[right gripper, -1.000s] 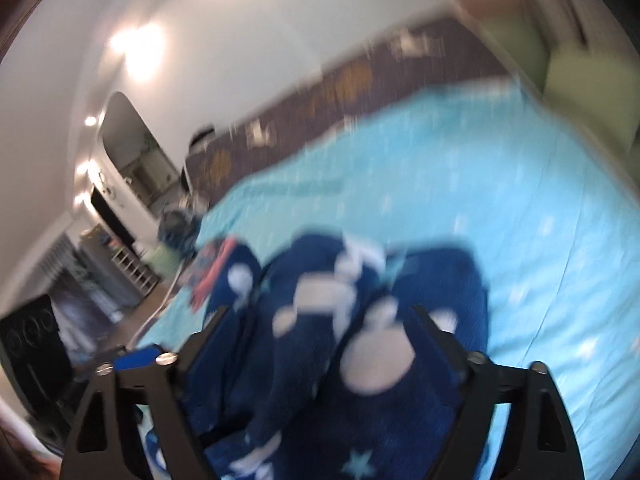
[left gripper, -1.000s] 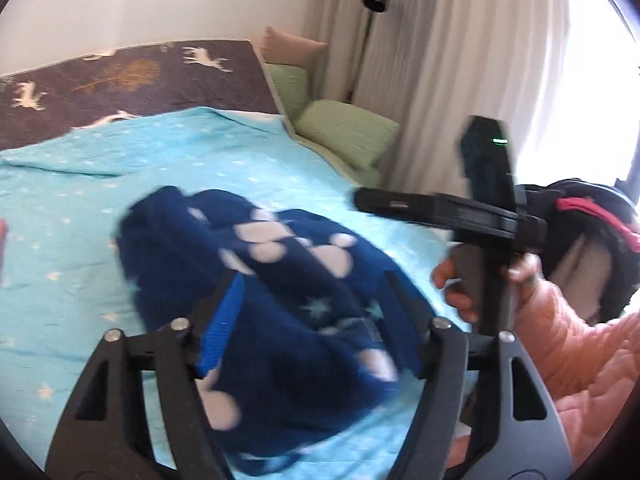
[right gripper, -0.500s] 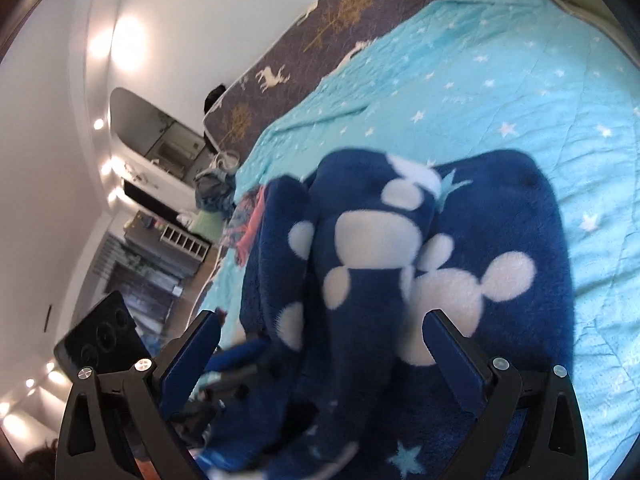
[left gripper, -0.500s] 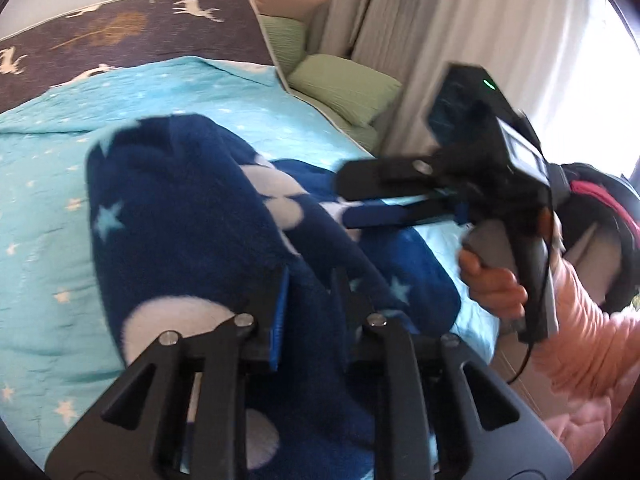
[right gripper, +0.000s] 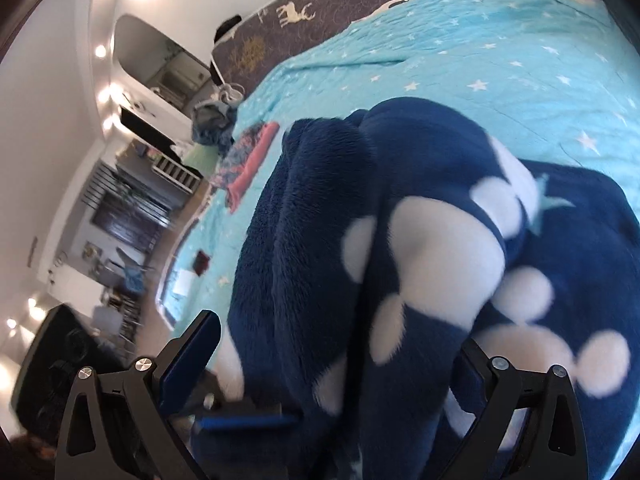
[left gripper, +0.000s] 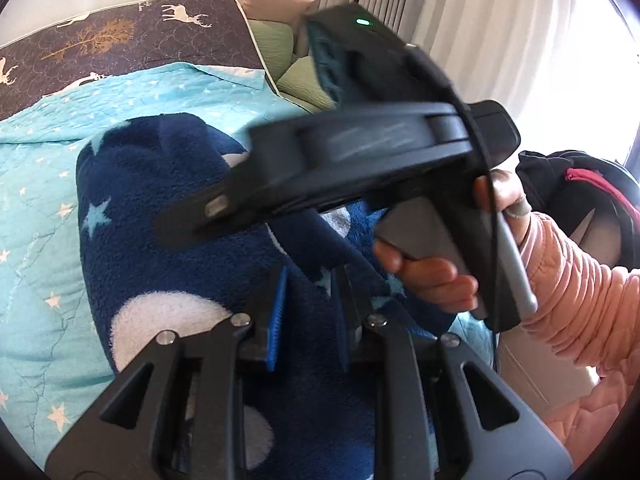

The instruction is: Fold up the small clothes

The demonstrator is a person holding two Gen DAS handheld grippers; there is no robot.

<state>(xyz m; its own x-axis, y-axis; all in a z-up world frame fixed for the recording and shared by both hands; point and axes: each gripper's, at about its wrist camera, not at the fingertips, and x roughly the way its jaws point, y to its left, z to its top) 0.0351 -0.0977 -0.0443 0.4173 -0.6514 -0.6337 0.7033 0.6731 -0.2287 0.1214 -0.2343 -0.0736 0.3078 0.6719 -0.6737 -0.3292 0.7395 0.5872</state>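
Note:
A dark blue fleece garment [left gripper: 160, 224] with white blobs and pale stars lies bunched on the turquoise star bedspread [left gripper: 36, 200]. My left gripper [left gripper: 310, 308] is shut on a fold of this fleece and holds it raised. The right gripper's body crosses the left wrist view just above the cloth, blurred. In the right wrist view the fleece [right gripper: 420, 260] fills the middle. My right gripper [right gripper: 332, 356] is open, its jaws standing wide to either side of the cloth. The left gripper's blue pad shows below it.
A dark headboard [left gripper: 100, 36] with white deer stands at the back. Green pillows [left gripper: 296, 76] and white curtains [left gripper: 460, 20] lie to the right. A red and patterned garment [right gripper: 248, 160] lies further along the bed. The person's pink sleeve [left gripper: 568, 300] is at right.
My left gripper closed on the fleece and lifted it. My right gripper swung in close over the cloth, staying open.

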